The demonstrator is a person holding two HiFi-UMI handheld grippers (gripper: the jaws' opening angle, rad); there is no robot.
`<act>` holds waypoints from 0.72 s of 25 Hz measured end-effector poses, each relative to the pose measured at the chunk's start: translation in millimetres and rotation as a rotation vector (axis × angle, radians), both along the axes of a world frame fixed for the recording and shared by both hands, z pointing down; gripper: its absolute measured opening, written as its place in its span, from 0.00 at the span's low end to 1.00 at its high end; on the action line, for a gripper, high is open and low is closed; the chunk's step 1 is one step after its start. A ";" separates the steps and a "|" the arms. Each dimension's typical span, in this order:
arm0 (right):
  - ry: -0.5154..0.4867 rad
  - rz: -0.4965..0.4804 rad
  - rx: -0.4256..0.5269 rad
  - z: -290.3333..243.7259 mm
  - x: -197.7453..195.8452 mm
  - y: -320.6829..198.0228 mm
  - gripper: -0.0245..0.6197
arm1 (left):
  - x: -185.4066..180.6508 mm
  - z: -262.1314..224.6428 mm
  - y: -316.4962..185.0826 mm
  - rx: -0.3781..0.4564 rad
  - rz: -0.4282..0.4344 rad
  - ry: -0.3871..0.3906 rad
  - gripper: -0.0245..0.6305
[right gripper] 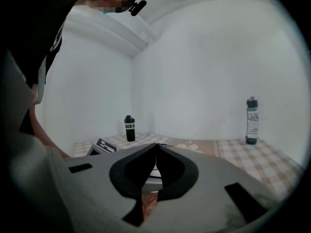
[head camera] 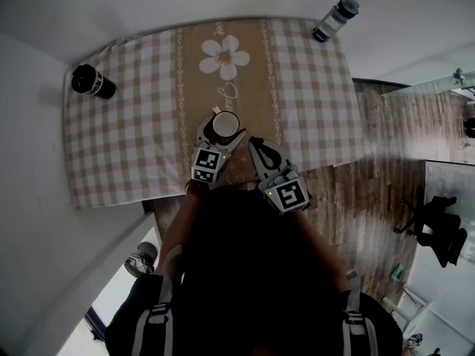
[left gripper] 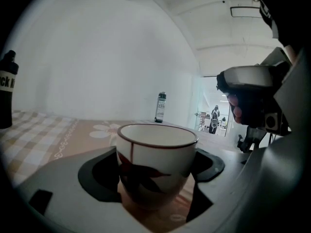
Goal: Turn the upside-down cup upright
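Closest to the head camera is the person's dark-clad torso (head camera: 245, 273), both arms reaching out to the near edge of a table under a checked cloth (head camera: 126, 132).

The left gripper (head camera: 221, 133) has its jaws around the cup (left gripper: 156, 164), the black pads pressed to the cup's left and right sides as far as its own view shows, so I read it as clamped on. The cup sits low over the beige middle strip of the cloth, near the table's near edge, mouth up. Judged from that, the turn itself looks done and the grip is only there to steady the cup (whether its base already touches the cloth I cannot tell).

The right gripper (head camera: 254, 143) lies just right of the cup with its jaws together and nothing between them. It seems parked out of the way.

The cup is white and rounded, narrowing toward the base, with a thin dark red line round the rim, a red vertical stroke down its side and dark leaf shapes below.

A black bottle (head camera: 93, 81) stands at the far left corner and a grey bottle (head camera: 335, 19) at the far right, both well apart from the cup.
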State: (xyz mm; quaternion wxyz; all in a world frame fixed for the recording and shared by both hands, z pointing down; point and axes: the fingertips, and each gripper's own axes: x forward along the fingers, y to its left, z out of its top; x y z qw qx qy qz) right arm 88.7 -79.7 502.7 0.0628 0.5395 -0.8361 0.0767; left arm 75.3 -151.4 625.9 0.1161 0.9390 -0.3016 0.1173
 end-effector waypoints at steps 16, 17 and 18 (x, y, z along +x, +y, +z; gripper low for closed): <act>0.145 -0.092 0.081 4.1 -23.3 8.3 0.19 | -29.8 -155.6 43.2 0.119 0.107 0.174 0.67; 0.176 -0.117 0.088 4.6 -30.1 9.4 0.28 | -30.9 -163.2 44.0 0.113 0.102 0.188 0.67; 0.204 -0.138 0.094 4.9 -36.7 10.2 0.36 | -32.5 -168.8 44.7 0.110 0.098 0.197 0.67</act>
